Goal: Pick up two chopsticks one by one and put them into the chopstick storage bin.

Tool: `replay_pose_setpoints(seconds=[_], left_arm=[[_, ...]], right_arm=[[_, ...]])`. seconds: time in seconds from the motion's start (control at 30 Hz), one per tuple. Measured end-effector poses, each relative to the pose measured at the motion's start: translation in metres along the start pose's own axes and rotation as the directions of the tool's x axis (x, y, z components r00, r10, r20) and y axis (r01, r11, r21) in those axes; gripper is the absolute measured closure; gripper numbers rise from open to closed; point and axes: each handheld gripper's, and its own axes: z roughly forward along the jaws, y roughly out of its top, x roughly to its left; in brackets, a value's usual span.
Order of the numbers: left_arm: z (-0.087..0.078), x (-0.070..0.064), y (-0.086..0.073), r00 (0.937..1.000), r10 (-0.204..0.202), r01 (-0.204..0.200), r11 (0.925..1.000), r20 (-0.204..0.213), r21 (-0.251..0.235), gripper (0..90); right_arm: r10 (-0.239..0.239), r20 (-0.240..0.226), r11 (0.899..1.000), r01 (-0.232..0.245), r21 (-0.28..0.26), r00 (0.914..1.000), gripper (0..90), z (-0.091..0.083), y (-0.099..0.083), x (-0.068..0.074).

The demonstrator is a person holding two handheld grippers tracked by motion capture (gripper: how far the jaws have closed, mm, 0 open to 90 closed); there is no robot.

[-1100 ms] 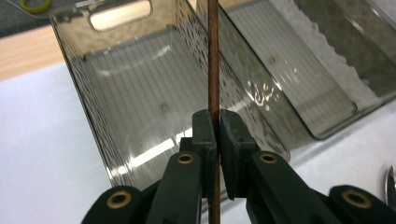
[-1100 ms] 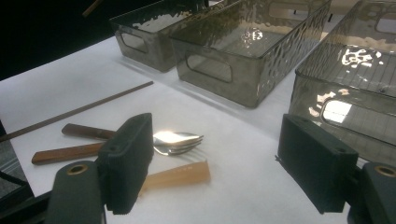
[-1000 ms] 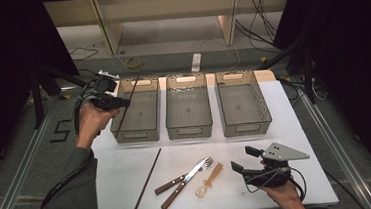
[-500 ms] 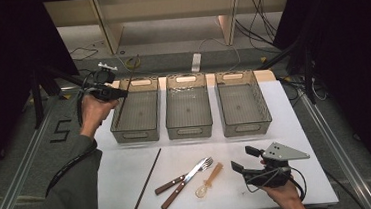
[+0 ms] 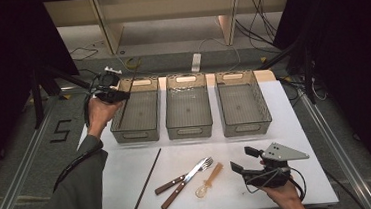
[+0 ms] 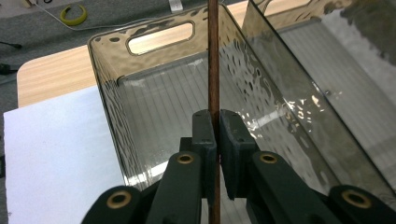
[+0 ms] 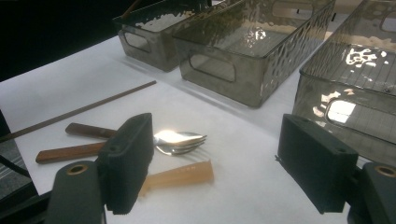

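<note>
The left claw (image 6: pixel 215 135) pinches a thin brown chopstick (image 6: pixel 214 56) over the left bin (image 5: pixel 136 113), at about ten o'clock on the counter (image 5: pixel 285 126). The right claw (image 7: pixel 215 163) is spread wide near five o'clock, close by the fork (image 7: pixel 180 141) and the amber spoon (image 7: pixel 180 176).

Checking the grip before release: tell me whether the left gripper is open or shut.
Shut: the left gripper has its jaws clamped on the brown chopstick above the left bin.
</note>
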Motion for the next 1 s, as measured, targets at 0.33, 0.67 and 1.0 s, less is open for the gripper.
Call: replay_pose_setpoints(seconds=[0.33, 0.67, 1.0], left_arm=[[0.012, -0.002, -0.007, 0.9998, 0.011, -0.010, 0.9997, -0.018, 0.020, 84.7], [0.020, -0.004, -0.012, 0.9999, 0.005, -0.005, 0.9995, -0.014, 0.032, 84.4], [0.014, -0.009, -0.015, 0.9997, 0.010, -0.009, 0.9999, -0.023, 0.009, 60.2]], right_arm=[[-0.001, -0.001, 1.000, 0.001, -0.001, 1.0000, 27.5, -0.001, 0.000, 0.000], [-0.004, -0.001, 1.000, 0.004, -0.003, 1.0000, 27.4, -0.001, 0.000, 0.000], [-0.001, 0.001, 1.000, 0.001, -0.005, 1.0000, 27.3, -0.002, 0.000, -0.001]])
